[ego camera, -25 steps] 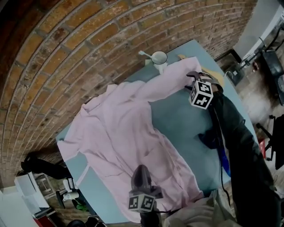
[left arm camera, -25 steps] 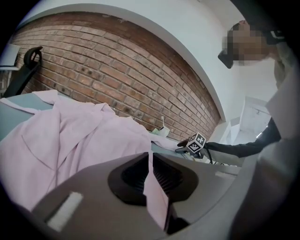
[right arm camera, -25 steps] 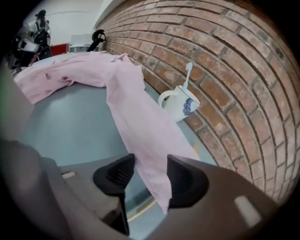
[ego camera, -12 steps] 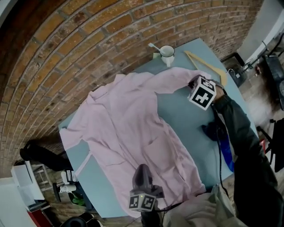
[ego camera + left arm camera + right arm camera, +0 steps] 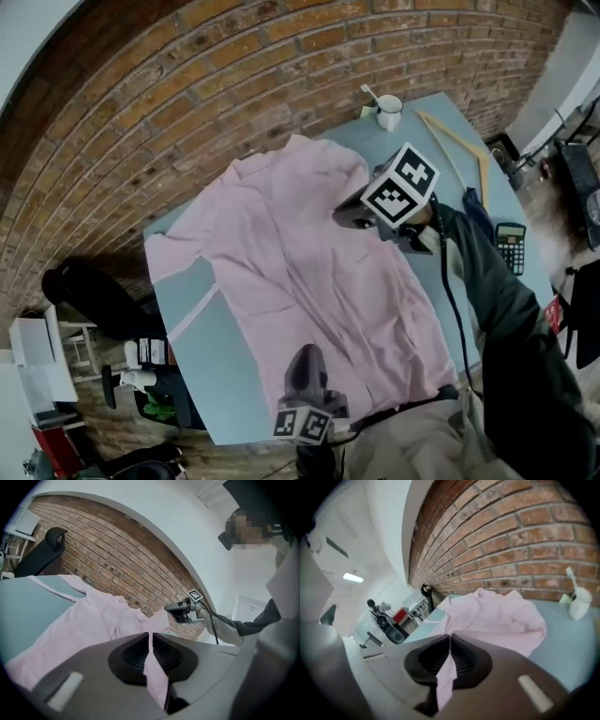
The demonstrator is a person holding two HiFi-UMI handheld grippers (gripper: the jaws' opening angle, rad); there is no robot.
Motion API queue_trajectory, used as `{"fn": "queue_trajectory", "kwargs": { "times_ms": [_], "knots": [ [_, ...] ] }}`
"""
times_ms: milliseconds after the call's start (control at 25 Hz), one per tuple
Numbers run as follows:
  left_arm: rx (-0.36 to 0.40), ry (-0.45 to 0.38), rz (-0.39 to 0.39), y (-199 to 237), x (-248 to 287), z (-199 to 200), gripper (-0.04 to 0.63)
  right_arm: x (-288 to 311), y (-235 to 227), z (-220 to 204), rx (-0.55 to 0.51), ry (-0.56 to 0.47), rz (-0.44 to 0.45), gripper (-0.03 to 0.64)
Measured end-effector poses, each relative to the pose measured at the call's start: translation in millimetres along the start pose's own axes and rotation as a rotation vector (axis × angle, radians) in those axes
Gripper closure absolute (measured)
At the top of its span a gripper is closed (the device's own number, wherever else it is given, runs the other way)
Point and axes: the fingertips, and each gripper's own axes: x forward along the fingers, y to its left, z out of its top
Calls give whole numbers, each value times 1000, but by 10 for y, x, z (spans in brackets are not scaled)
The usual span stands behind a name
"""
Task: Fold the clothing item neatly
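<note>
Brick wall [image 5: 187, 84] behind, blue desk [image 5: 202, 370] underneath. Pink shirt [image 5: 281, 253] is spread out ahead of the left hand-held gripper [image 5: 305, 354], its near edge clamped there. More fabric is pinched by the right hand-held gripper [image 5: 343, 217], whose jaws have just been closing on it.

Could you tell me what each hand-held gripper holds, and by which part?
Both hold the pink shirt: the left hand-held gripper pinches its near hem; the right hand-held gripper, jaws just closed, pinches what looks like a sleeve end.
</note>
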Motion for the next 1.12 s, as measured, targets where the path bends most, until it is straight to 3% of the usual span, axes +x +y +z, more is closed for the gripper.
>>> {"fn": "queue_trajectory", "kwargs": {
  "times_ms": [80, 120, 200, 280, 360, 440, 520, 680, 760, 920, 1120],
  "knots": [
    [-1, -23, 1, 92, -100, 80, 561, 366, 223, -54, 53, 10, 117, 601],
    [1, -35, 3, 134, -153, 113, 561, 553, 254, -164, 57, 33, 128, 583],
    [-1, -51, 12, 211, -267, 174, 561, 877, 141, -500, 62, 79, 55, 507],
    [-5, -60, 24, 309, -385, 241, 561, 1066, 2, -828, 140, 74, -7, 459],
    [-10, -67, 43, 460, -519, 300, 561, 1095, -18, -1011, 228, 12, -26, 426],
    [-18, -71, 66, 660, -634, 344, 560, 1005, 143, -1066, 227, -68, -31, 426],
    [-26, -70, 91, 904, -674, 376, 561, 892, 418, -1074, 144, -146, -69, 465],
    [-39, -84, 176, 1541, -582, 585, 586, 996, 847, -1259, -42, -197, -278, 617],
    [-41, -108, 219, 1869, -486, 801, 588, 1178, 1017, -1392, -99, -182, -332, 617],
    [-28, -126, 318, 2464, -282, 1207, 588, 1525, 1254, -1540, -116, -157, -338, 615],
    [-138, -170, 395, 3226, 86, 1551, 585, 1662, 1255, -1463, -67, -180, -347, 617]
  ]
}}
